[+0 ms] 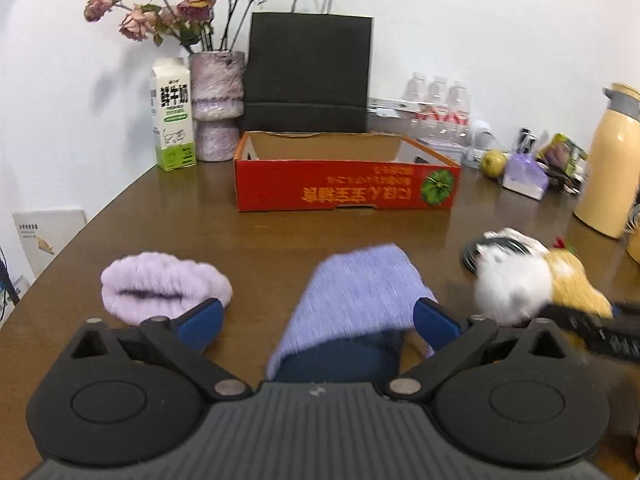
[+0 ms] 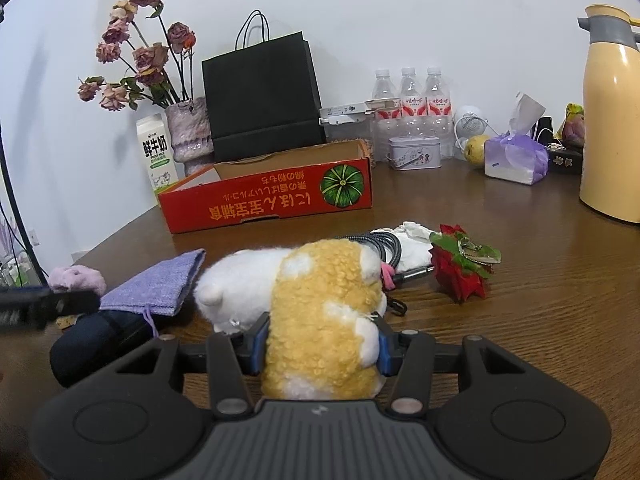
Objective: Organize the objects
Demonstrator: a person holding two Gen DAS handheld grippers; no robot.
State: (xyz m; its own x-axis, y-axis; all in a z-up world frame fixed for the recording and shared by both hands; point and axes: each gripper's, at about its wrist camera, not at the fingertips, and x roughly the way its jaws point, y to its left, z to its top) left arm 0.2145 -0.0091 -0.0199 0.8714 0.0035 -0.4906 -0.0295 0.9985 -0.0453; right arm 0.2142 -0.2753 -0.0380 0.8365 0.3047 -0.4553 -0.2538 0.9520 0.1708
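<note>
My left gripper stands wide open over a lilac knitted pouch that lies on a dark blue case. Its blue pads do not press on the pouch. A fluffy lavender scrunchie lies to the left of it. My right gripper is shut on a yellow-and-white plush toy, which also shows in the left wrist view as the plush toy. Farther back on the table stands an open red cardboard box, the same red box.
A red rose, a braided cable and a white cloth lie right of the plush. At the back stand a milk carton, vase, black paper bag, water bottles, tin, tissue pack and yellow thermos.
</note>
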